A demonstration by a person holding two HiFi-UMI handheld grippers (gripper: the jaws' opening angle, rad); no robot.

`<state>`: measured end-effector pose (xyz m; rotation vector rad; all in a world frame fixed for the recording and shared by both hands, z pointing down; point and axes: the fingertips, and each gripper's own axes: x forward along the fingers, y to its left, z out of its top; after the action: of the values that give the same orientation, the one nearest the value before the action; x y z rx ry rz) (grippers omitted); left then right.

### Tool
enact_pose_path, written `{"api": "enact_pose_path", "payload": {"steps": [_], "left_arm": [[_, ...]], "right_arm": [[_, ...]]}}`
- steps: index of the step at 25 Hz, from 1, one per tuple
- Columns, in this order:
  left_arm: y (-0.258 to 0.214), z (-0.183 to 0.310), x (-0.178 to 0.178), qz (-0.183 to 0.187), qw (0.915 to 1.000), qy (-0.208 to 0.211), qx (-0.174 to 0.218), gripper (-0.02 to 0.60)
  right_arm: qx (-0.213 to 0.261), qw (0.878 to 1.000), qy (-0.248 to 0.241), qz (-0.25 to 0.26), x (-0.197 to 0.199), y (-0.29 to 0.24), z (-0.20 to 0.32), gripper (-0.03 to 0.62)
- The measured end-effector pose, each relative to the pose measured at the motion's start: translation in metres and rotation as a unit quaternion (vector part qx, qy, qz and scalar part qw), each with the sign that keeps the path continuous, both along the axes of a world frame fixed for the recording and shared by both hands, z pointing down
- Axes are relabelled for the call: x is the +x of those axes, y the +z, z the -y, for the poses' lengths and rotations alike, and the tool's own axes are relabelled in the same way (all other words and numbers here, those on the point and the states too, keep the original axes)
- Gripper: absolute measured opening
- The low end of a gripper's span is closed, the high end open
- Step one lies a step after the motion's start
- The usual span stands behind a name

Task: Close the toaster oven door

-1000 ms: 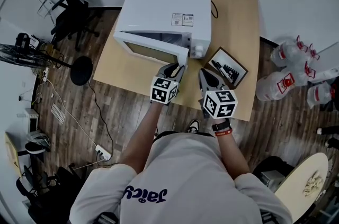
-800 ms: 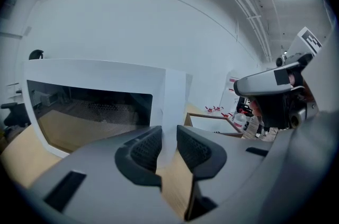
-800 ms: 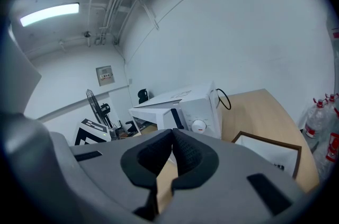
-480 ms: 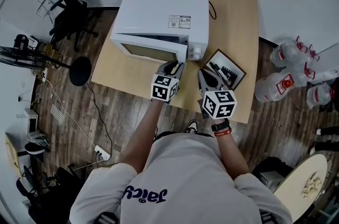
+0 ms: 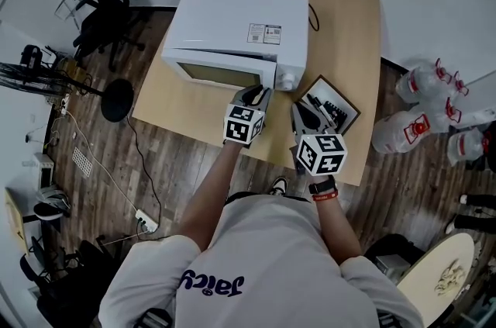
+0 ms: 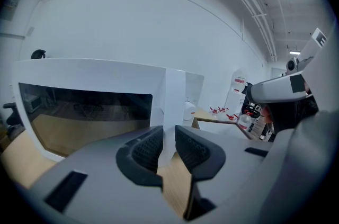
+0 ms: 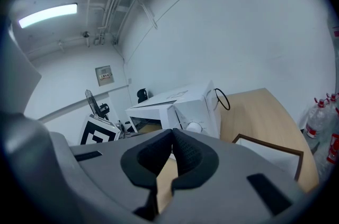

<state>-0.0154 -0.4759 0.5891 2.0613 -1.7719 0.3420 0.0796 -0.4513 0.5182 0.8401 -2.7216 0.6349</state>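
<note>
toaster oven (image 5: 240,20) sits at the back-left of the worktop (image 5: 341,32), its front facing the person. its door (image 5: 225,74) runs left-right across that front, hinge at the far left, free edge at the right by the knob. the door looks nearly home, maybe a hair short of flush; can't tell for sure.

left gripper (image 5: 253,92) is right at that free edge, pointing fwd and a bit down. its jaws have just been closing and now stand a narrow slit apart. nothing is pinched btwn them; the white door edge shows just ahead through the gap, w/ bare worktop below.

right gripper (image 5: 301,108) hangs off to the right, nearer the frame (image 5: 329,103) than the door, jaws together at the tips and empty.

so the left is the nearer one by far. my read: the last bit is a straight push away from the person on that right edge, square to the door's length.
</note>
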Motion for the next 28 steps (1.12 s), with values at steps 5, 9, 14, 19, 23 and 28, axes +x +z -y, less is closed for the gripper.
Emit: {"api": "enact_pose_path", "payload": {"steps": [5,9,14,19,23,28], "left_arm": [[0.001,0.005,-0.002,0.005,1.0000,-0.006,-0.006,0.084],[0.000,0.010,-0.003,0.004,0.9999,-0.008,-0.009,0.089],[0.000,0.024,-0.006,0.007,0.9998,-0.013,-0.014,0.089],[-0.001,0.028,-0.009,0.003,0.9998,-0.013,-0.011,0.081],[-0.002,0.025,-0.010,0.003,0.9999,-0.011,-0.012,0.081],[-0.001,0.020,-0.009,-0.001,0.9999,-0.002,-0.012,0.080]], "right_arm": [[0.001,1.000,-0.001,-0.001,-0.003,0.000,0.006,0.003],[0.001,1.000,0.000,-0.001,-0.004,-0.001,0.010,0.003],[0.000,1.000,-0.001,-0.002,-0.008,-0.002,0.012,0.003],[0.001,1.000,0.002,-0.004,-0.008,-0.002,0.009,0.003],[0.002,1.000,0.007,-0.004,-0.007,-0.004,0.004,0.003],[0.002,1.000,0.022,-0.001,-0.006,-0.005,-0.004,0.003]]}}
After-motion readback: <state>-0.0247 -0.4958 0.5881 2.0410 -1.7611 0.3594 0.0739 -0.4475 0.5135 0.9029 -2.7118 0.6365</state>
